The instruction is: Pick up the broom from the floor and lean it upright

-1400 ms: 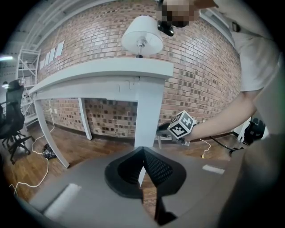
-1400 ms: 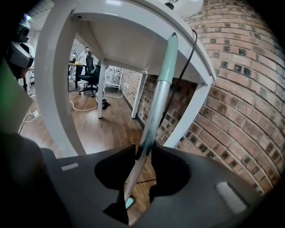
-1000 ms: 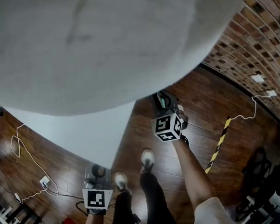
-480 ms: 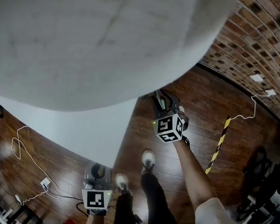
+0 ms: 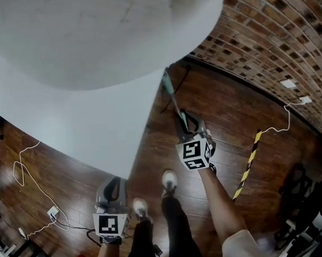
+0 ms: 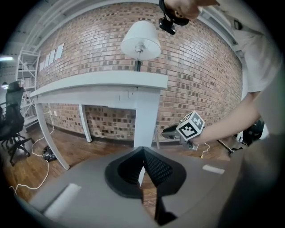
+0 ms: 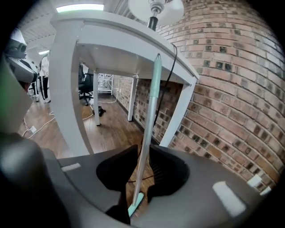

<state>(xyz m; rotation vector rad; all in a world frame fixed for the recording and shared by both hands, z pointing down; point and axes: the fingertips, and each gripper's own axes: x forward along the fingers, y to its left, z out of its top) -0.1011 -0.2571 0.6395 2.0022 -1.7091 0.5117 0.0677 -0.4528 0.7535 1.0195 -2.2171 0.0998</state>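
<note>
The broom stands nearly upright, its teal and grey handle leaning with its top on the edge of the white table. In the right gripper view the handle runs up through the gap between the jaws, and the teal foot rests on the floor. My right gripper is open just in front of the handle. Its jaws have just been closing, and I see no pad pressing on the handle. Lower left, my left gripper hangs shut and holds nothing.
A brick wall runs behind the table, with a yellow-black striped strip on the wood floor to the right. White cables trail at left. A lamp stands on the table. The person's shoes are between the grippers.
The head view has tilted, so the broom handle now shows leaning on the table edge. My right gripper has drawn back a little. The left gripper has stayed put.
</note>
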